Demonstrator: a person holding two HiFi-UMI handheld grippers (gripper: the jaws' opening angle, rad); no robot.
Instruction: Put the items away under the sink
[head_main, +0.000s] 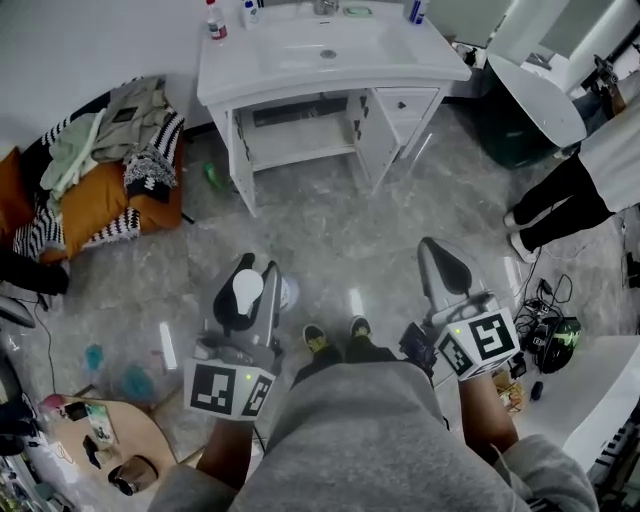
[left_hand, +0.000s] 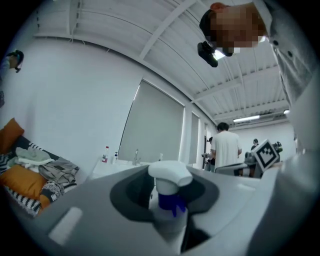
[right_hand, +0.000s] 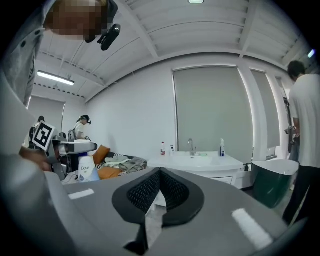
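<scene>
My left gripper (head_main: 250, 283) is shut on a white Dove bottle (head_main: 247, 293), held upright over the floor. The left gripper view shows that bottle's white cap and blue collar (left_hand: 169, 192) between the jaws. Level with it on the other side, my right gripper (head_main: 441, 262) is shut with nothing in it, its ribbed pads (right_hand: 150, 190) pressed together. The held bottle (right_hand: 88, 170) also shows at the left of the right gripper view. Ahead stands the white sink vanity (head_main: 330, 60); both doors are swung open on the space under the sink (head_main: 298, 132), and small bottles (head_main: 213, 20) stand on its top.
A heap of clothes on orange cushions (head_main: 105, 155) lies at the left. A green item (head_main: 215, 178) lies on the floor by the vanity's left leg. A person (head_main: 575, 190), a white table (head_main: 535, 95) and a dark green bin (head_main: 515, 135) are at the right. Cables and gear (head_main: 550, 340) lie at my right foot.
</scene>
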